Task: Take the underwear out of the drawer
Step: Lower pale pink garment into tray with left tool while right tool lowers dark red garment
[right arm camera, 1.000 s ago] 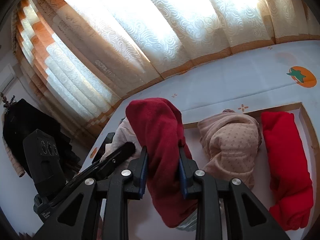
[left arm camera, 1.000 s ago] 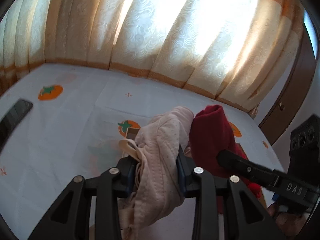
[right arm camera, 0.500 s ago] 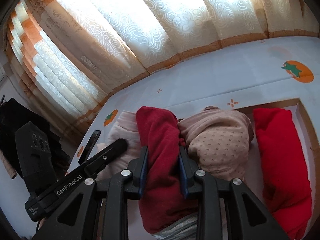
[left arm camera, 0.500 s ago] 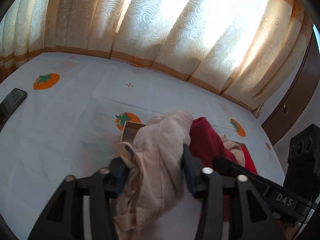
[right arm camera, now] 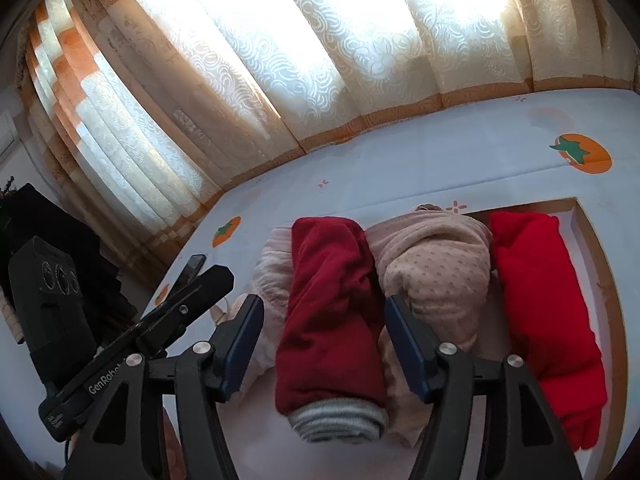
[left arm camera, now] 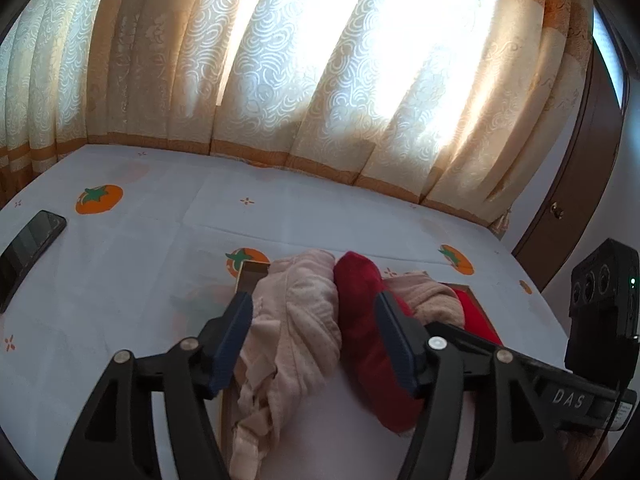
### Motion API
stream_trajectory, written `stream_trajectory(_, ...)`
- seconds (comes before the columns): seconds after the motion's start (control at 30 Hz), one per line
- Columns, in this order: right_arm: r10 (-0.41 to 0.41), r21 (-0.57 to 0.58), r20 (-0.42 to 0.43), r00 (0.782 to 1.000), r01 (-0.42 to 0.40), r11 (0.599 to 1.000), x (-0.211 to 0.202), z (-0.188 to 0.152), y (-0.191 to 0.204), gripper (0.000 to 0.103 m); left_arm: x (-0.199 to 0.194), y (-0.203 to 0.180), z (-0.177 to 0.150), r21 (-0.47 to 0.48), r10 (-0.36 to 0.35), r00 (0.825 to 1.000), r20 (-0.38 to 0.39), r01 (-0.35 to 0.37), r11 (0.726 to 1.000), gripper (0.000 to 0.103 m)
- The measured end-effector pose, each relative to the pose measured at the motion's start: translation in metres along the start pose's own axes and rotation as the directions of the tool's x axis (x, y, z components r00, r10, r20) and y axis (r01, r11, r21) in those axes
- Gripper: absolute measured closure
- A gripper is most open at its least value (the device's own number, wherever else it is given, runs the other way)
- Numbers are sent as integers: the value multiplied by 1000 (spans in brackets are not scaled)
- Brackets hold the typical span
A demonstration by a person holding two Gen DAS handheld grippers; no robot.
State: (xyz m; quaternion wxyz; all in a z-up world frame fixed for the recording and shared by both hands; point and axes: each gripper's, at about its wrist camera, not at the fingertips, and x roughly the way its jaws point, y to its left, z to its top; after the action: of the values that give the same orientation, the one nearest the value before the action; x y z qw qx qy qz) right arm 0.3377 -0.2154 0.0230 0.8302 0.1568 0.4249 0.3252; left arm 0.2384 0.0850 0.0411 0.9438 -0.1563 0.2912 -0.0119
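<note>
Nearest the left wrist camera, the left gripper (left arm camera: 316,340) had its jaws apart and opening, with the pale pink dotted cotton underwear (left arm camera: 296,332) lying loose between them, its left fold close to the left blue pad, whether touching I could not tell. The dark red fleece underwear with a grey waistband (right arm camera: 332,320) lay between the jaws of the right gripper (right arm camera: 324,340), which were also apart and opening, a clear gap on both sides.

Both pieces rested inside the shallow wooden drawer (right arm camera: 580,240), side by side and touching. To the right of them sat a rolled beige dotted garment (right arm camera: 436,272), then a bright red folded garment (right arm camera: 536,292) that lay just beside the drawer's right wall. The wooden rim framed the clothes at the far and right edges.

Beyond the drawer spread a white bed sheet printed with orange persimmons (left arm camera: 160,240), wide and flat. A black phone (left arm camera: 28,248) lay near its left edge. Farthest off, cream and orange patterned curtains (left arm camera: 320,80) hung along the bed's far side.
</note>
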Motion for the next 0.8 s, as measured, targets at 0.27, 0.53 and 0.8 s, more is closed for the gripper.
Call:
stream_trajectory(0.27,25,-6,13,1000,-25,1000,-21,-10,3,36,-23,-10,-11,60,-6,1000,23,4,998,34)
stream_trajectory(0.53,-2,-105,14,1000,3,994,-37,-21,17,36,-42,-25,-22,146,3,998,57,-12,989,34)
stream_trajectory(0.8,39,-165,-8,999,-39,985,-61,-45,31,33,-70,-38,-35,205,-30,996,83,13,979,32)
